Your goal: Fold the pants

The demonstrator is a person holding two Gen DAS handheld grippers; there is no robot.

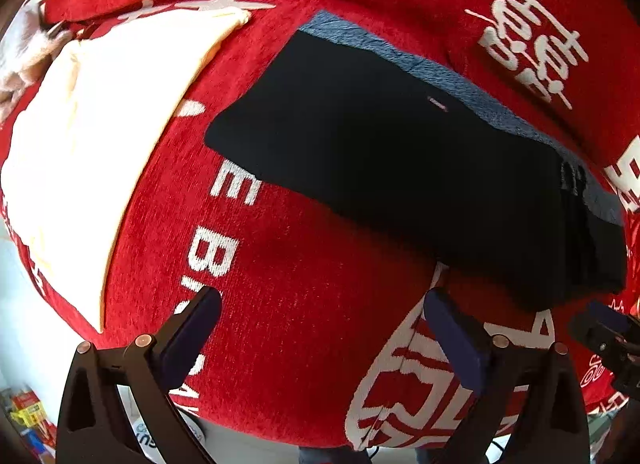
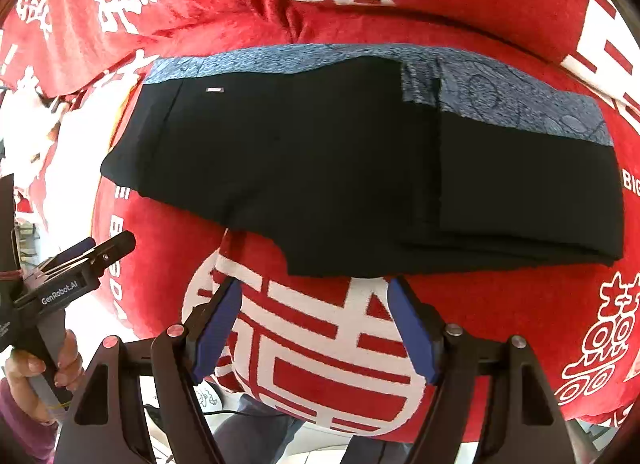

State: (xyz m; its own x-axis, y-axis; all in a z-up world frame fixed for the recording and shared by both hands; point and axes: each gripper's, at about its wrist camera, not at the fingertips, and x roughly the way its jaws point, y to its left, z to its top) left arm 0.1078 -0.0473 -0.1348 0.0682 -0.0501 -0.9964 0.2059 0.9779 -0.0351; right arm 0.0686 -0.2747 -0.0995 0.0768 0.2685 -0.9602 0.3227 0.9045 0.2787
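Both grippers, left gripper (image 1: 320, 328) and right gripper (image 2: 314, 320), stand wide and empty; black pants (image 2: 360, 168) appear folded, next likely a final tidy.

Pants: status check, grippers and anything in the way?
Left gripper open, empty. Right gripper open, empty, near the hem. Black pants folded flat on the red blanket, atop a blue garment. Nothing blocking.
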